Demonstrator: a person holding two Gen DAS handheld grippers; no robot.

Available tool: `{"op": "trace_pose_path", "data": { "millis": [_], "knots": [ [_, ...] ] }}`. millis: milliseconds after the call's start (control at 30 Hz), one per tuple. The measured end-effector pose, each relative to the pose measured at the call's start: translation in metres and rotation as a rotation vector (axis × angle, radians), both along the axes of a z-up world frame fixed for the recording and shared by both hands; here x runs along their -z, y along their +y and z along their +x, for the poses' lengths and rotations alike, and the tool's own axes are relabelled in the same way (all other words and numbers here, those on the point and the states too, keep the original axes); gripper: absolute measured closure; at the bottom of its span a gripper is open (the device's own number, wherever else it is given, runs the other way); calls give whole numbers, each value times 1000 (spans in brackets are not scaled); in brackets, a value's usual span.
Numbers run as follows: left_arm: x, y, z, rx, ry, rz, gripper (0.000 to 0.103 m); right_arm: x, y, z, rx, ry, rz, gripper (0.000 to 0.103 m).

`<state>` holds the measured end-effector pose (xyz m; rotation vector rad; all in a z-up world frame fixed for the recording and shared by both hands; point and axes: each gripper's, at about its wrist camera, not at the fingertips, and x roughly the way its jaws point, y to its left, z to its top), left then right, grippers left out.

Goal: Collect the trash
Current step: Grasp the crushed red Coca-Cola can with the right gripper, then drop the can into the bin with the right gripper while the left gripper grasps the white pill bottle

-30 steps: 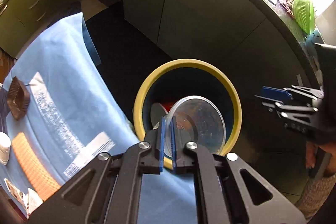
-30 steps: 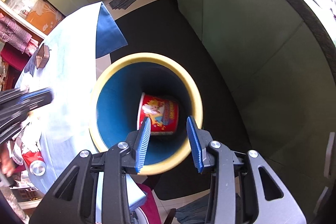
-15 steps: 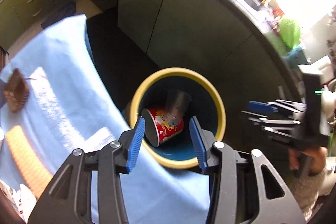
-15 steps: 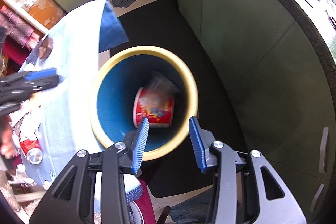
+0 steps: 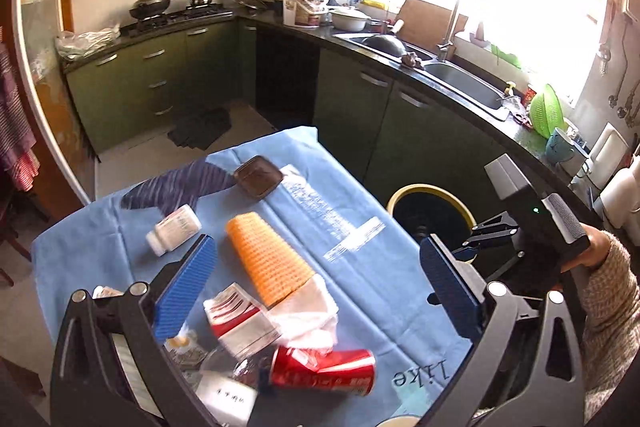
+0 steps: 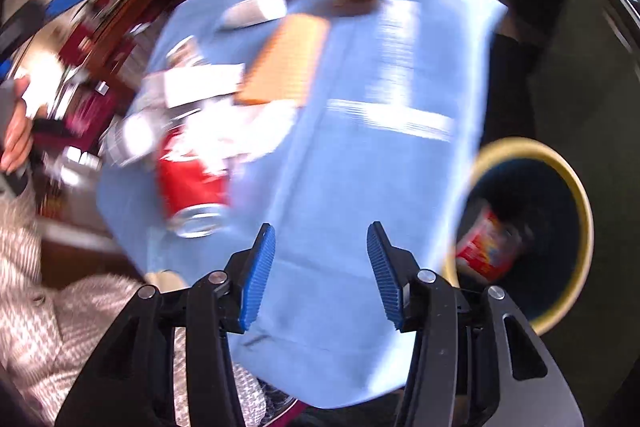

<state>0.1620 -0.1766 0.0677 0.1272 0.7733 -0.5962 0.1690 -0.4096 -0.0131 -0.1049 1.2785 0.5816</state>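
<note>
My left gripper (image 5: 316,243) hangs over the blue-clothed table (image 5: 360,291), its jaws opening very wide with nothing held between them. Below it lie an orange ribbed cup (image 5: 268,259), a white tissue (image 5: 308,315), a red-and-white carton (image 5: 236,319) and a crushed red can (image 5: 324,371). My right gripper (image 6: 320,227) is over the cloth's near edge, its jaws opening and empty. That view is blurred; the red can (image 6: 192,187) lies ahead to its left. The yellow-rimmed bin (image 6: 576,195) stands on the floor at right, a red printed cup (image 6: 484,247) inside.
A white pill bottle (image 5: 174,229) and a brown tray (image 5: 258,175) lie further back on the cloth. The bin (image 5: 424,187) sits beside the table's right edge, below green cabinets (image 5: 400,131). A person's sleeved hand (image 5: 608,287) holds the other gripper at right.
The left gripper let go of a clear cup, which fell into the bin, and its jaws spread wide. Both grippers swung away from above the bin to over the table.
</note>
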Motion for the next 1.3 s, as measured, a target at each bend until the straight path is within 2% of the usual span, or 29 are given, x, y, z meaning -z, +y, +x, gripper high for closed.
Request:
{"op": "trace_pose_path", "data": {
  "millis": [67,200,367,667,933,1100,1233,1300],
  "knots": [
    [-2,33,-8,-32,15,7,6,-1,45,-6,-102,-10,-23,55],
    [12,82,-19,-97,59,24,6,10,118,-21,-251,-15,-111,55],
    [25,116,-27,-120,114,15,6,39,165,-14,-324,-7,-250,55],
    [35,136,-28,-112,150,-7,6,85,177,-1,-331,32,-348,52],
    [54,140,-8,-143,227,20,6,106,176,-1,-324,31,-363,50],
    [62,139,6,-154,264,24,6,108,172,-10,-309,-9,-356,51],
    [68,137,22,-156,271,46,6,99,161,-17,-287,-16,-322,52],
    [71,133,33,-138,269,50,6,91,156,-33,-285,-15,-294,52]
  ]
}}
